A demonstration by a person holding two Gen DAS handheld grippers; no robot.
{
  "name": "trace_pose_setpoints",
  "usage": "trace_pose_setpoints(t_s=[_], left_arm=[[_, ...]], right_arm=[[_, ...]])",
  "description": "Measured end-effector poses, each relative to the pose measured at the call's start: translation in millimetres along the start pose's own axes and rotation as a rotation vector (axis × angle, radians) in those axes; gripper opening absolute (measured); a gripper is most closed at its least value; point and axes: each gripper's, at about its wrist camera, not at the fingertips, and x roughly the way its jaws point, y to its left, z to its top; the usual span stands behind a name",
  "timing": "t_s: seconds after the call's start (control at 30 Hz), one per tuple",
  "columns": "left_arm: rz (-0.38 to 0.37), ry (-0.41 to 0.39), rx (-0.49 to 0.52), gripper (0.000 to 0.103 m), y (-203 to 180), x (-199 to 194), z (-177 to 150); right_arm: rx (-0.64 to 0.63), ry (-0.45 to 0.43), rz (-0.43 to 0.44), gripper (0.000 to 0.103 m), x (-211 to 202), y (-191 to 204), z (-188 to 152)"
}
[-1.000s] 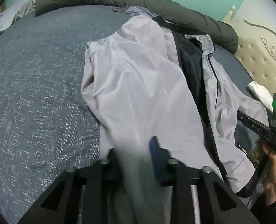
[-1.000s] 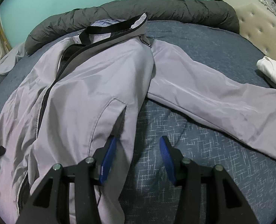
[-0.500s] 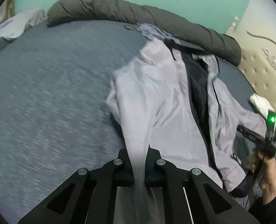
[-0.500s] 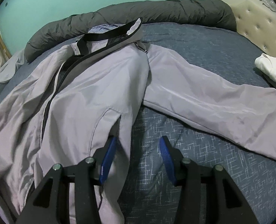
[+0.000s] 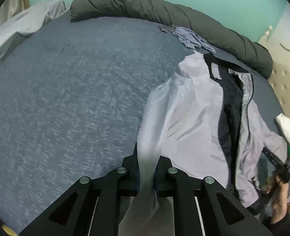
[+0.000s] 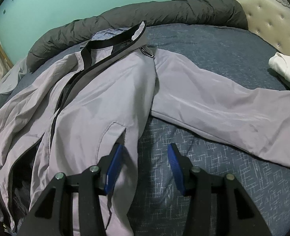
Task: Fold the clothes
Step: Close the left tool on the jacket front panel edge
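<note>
A light grey zip jacket (image 5: 194,108) with a dark lining lies open on the blue bedspread (image 5: 66,98). My left gripper (image 5: 147,157) pinches one sleeve (image 5: 154,122), which rises taut from the jacket up into the jaws. The jaws are opening slightly, with the pads still on the cloth. In the right wrist view my right gripper (image 6: 145,157) stands open low over the jacket (image 6: 105,98). Its left blue pad (image 6: 113,167) is by the jacket's side edge, and nothing is gripped. The other sleeve (image 6: 223,102) lies spread to the right. A hand (image 5: 278,192) holds the right gripper (image 5: 278,161) at the jacket's hem.
A rolled dark grey duvet (image 5: 164,9) runs along the bed's far edge. A small blue garment (image 5: 192,37) lies by the collar. Folded white cloth (image 6: 286,68) sits near the padded headboard (image 6: 272,19). Pale bedding (image 5: 23,23) is heaped at the far left.
My left gripper went from open around the sleeve to shut on it, then lifted and drew it away, stretching it taut. The right gripper stayed put.
</note>
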Motion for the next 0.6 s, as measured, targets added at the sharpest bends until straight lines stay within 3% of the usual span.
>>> trace_pose_setpoints(t_s=[0.1,0.2,0.6], left_arm=[[0.018,-0.024,-0.033,0.01,17.9,-5.3,9.5],[0.093,-0.068,-0.047,0.01,33.4,-13.6,29.4],[0.308,-0.108,-0.028,0.012,70.9,-10.8,99.6]], right_arm=[[0.0,-0.001,0.002,0.049,-0.8,0.2,0.1],[0.004,-0.003,0.001,0.049,-0.4,-0.2,0.5],[0.0,0.005,0.0,0.049,6.6,-0.5,0.4]])
